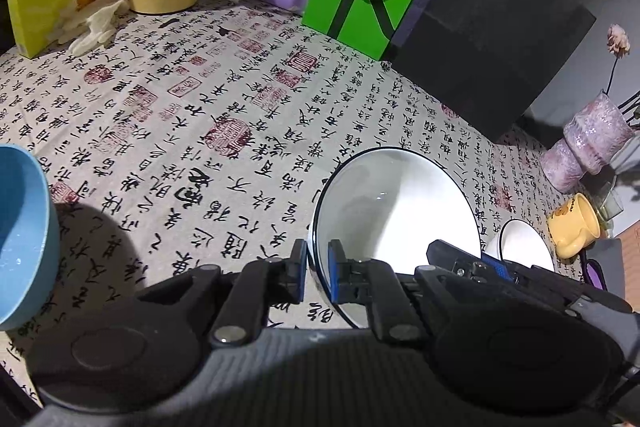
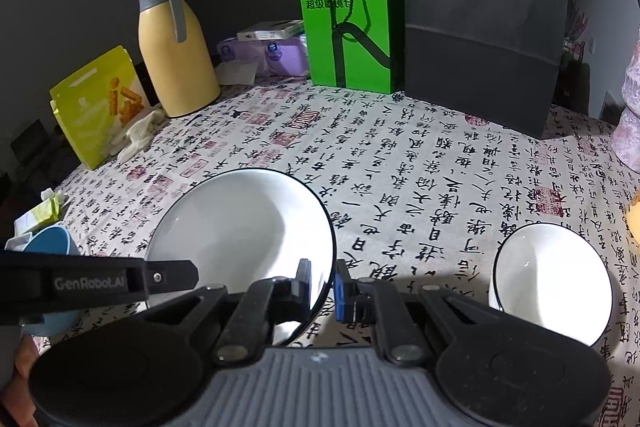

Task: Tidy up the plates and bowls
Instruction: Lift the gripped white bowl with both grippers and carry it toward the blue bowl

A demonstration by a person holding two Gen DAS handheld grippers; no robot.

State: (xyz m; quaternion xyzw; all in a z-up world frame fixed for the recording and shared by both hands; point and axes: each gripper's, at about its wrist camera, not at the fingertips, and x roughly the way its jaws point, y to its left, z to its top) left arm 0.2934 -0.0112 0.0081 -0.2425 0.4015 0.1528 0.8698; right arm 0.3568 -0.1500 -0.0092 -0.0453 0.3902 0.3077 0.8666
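Blue pads on our left gripper (image 1: 318,269) clamp the near rim of the large white bowl (image 1: 396,211), and our right gripper (image 2: 323,289) pinches that same bowl's rim on its other side, so we hold it between both tools, tilted above the calligraphy tablecloth (image 2: 400,163). Just beside it to the right sits a small white bowl (image 2: 552,283) on the cloth. A blue bowl (image 1: 22,235) lies off to the left. Farther back we see a yellow thermos (image 2: 176,55), a green paper bag (image 2: 348,23) and a dark paper bag (image 2: 480,27) standing upright.
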